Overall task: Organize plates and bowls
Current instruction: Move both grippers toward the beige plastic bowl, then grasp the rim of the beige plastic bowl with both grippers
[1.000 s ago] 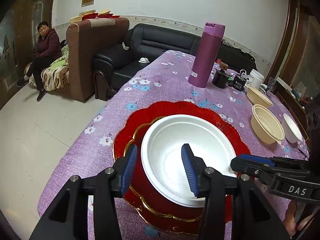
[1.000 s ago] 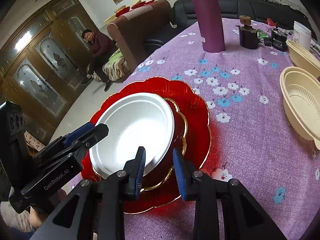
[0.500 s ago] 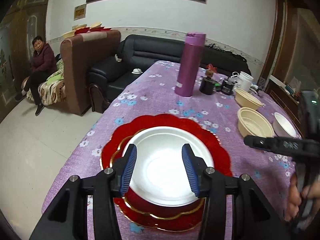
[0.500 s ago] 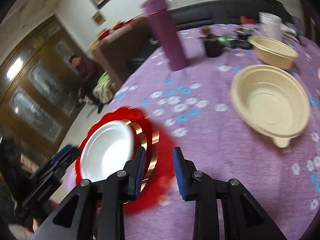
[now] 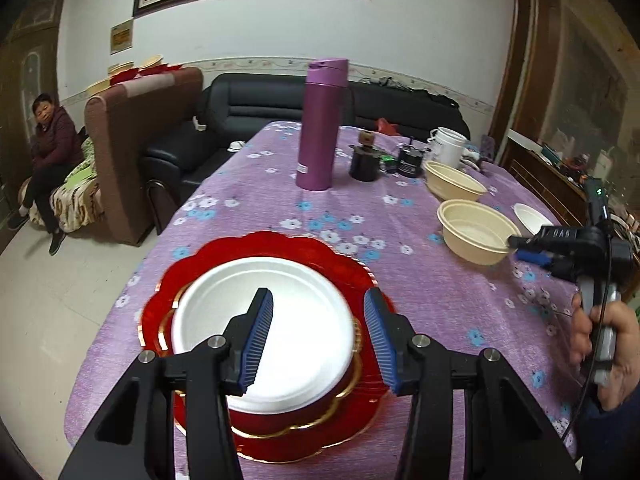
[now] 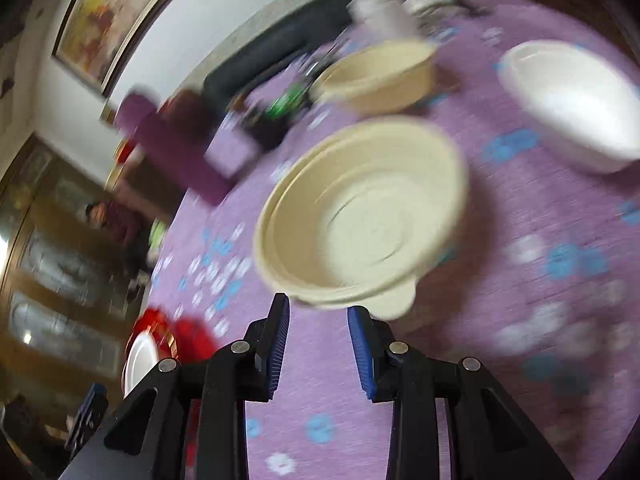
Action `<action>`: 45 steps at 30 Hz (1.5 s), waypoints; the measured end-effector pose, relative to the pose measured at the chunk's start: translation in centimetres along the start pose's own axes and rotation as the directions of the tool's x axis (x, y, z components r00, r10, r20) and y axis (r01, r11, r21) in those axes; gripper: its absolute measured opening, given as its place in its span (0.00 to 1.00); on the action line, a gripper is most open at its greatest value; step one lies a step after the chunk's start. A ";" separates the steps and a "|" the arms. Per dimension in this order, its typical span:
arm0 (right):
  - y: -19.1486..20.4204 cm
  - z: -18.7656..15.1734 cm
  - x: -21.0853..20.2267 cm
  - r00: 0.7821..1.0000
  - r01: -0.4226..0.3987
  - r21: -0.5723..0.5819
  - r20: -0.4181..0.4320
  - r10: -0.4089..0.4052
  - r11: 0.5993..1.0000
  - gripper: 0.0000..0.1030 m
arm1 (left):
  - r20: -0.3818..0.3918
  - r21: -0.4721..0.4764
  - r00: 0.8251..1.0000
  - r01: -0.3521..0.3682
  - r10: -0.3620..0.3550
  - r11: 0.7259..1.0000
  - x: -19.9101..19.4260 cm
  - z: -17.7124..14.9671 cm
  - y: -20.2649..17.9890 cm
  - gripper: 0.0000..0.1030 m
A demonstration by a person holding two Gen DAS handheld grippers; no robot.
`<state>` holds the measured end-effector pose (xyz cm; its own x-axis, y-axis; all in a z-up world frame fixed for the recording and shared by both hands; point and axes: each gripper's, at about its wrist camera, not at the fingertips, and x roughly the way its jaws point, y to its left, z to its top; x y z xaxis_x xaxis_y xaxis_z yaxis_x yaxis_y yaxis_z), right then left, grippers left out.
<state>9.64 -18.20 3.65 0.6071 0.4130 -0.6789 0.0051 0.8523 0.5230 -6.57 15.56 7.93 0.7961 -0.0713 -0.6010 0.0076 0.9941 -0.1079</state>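
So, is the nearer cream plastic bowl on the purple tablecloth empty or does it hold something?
Empty. The nearer cream plastic bowl stands upright, and the right wrist view shows only its bare ringed bottom, though blurred.

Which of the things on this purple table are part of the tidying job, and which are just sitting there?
Part of the job:
- white bowl stacked on the red scalloped plates
- two beige bowls
- small white bowl

Just lying about:
- purple flask
- dark jars
- white cup
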 end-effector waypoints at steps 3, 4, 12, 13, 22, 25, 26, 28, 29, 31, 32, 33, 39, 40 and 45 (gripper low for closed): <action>-2.6 1.2 -2.6 0.990 0.087 0.067 0.108 -0.094 0.994 0.32 | -0.009 0.032 1.000 0.023 -0.023 0.999 0.3 0.2 -1.7 0.45; -3.4 1.5 -3.2 0.989 0.079 0.092 0.121 -0.089 0.993 0.32 | -0.014 0.041 0.999 0.030 -0.029 0.999 0.5 0.3 -2.1 0.45; -4.9 2.2 -4.0 0.987 0.036 0.138 0.154 -0.057 0.990 0.32 | -0.125 0.080 0.976 0.187 -0.176 0.979 2.8 2.1 -7.9 0.45; -5.2 2.2 -3.9 0.986 0.033 0.141 0.156 -0.055 0.989 0.32 | -0.141 0.088 0.973 0.198 -0.185 0.976 3.4 2.5 -8.9 0.46; -8.5 1.7 -1.9 0.993 -0.055 0.160 0.111 0.038 0.986 0.32 | -0.203 0.109 0.968 0.173 -0.149 0.979 11.1 7.6 -16.2 0.53; -8.4 1.9 -2.0 0.991 -0.087 0.139 0.112 0.071 0.986 0.32 | -0.228 0.105 0.966 0.145 -0.119 0.984 14.5 9.6 -17.5 0.57; -8.5 1.9 -2.1 0.990 -0.094 0.143 0.118 0.078 0.985 0.32 | -0.221 0.110 0.972 0.109 -0.082 0.988 15.7 10.1 -17.9 0.58; -8.5 1.9 -1.9 0.989 -0.106 0.145 0.113 0.090 0.984 0.32 | -0.237 0.106 0.970 0.083 -0.055 0.991 17.9 10.8 -18.2 0.58; -8.5 1.9 -1.7 0.990 -0.109 0.145 0.106 0.094 0.983 0.32 | -0.246 0.105 0.968 0.075 -0.047 0.992 18.5 11.0 -18.2 0.58; -8.6 2.0 -1.4 0.991 -0.108 0.147 0.099 0.094 0.983 0.32 | -0.274 0.105 0.961 0.059 -0.028 0.993 20.4 11.3 -18.3 0.58; -8.6 2.0 -1.2 0.991 -0.104 0.145 0.095 0.090 0.984 0.32 | -0.272 0.108 0.962 0.056 -0.025 0.993 20.9 11.4 -18.3 0.58; -8.5 2.1 -1.0 0.992 -0.105 0.143 0.090 0.092 0.984 0.32 | -0.258 0.117 0.966 0.037 -0.006 0.992 21.4 11.5 -18.3 0.58; -7.9 2.2 0.5 0.992 -0.122 0.127 0.057 0.115 0.984 0.32 | -0.310 0.083 0.950 0.077 -0.048 0.994 24.6 11.0 -18.3 0.36; -7.8 2.2 0.8 0.992 -0.120 0.123 0.052 0.114 0.985 0.32 | -0.313 0.073 0.947 0.096 -0.069 0.993 24.6 10.9 -18.4 0.27; -7.4 2.3 0.8 0.993 -0.104 0.084 0.065 0.098 0.991 0.21 | -0.296 0.136 0.953 0.114 -0.069 0.984 23.6 10.1 -19.8 0.16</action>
<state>11.90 -24.90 0.42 0.6553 0.4729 -0.5890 0.0092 0.7747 0.6322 18.15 -4.99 3.88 0.5784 -0.1610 -0.7997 0.1810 0.9812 -0.0666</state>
